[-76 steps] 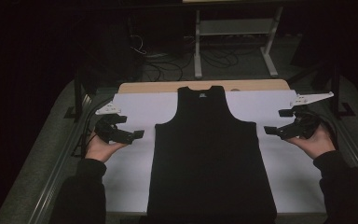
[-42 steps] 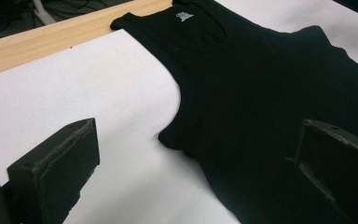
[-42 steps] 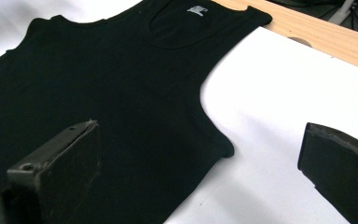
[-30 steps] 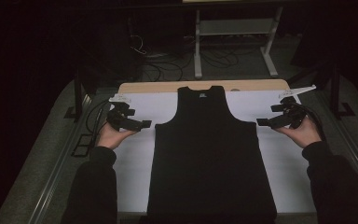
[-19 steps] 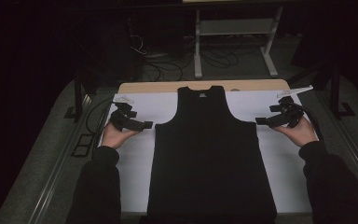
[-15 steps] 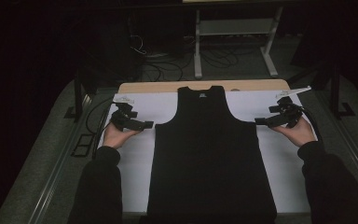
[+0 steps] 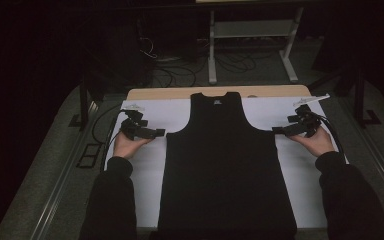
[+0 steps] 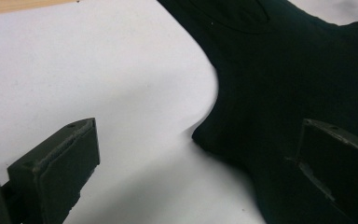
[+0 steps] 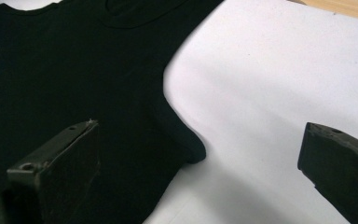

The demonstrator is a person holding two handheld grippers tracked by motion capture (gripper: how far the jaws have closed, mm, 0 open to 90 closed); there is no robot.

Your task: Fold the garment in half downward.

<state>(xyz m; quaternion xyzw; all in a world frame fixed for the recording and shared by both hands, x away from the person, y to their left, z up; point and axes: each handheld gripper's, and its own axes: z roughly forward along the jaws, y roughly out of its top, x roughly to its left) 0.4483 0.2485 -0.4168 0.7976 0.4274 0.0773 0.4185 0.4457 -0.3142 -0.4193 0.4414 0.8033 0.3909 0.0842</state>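
Black tank top [image 7: 225, 165] flat at frame centre on white sheet [image 7: 310, 200], left gripper [image 7: 156, 133] and right gripper [image 7: 278, 130] gaping wide, seemingly just beside its armpit corners.

1. Black sleeveless tank top [image 7: 225, 165], spread flat and face up on the white sheet [image 7: 180, 112].
2. Neck toward the sheet's far edge, hem at its near edge.
3. Centred on the sheet, armhole corners smooth and unlifted.
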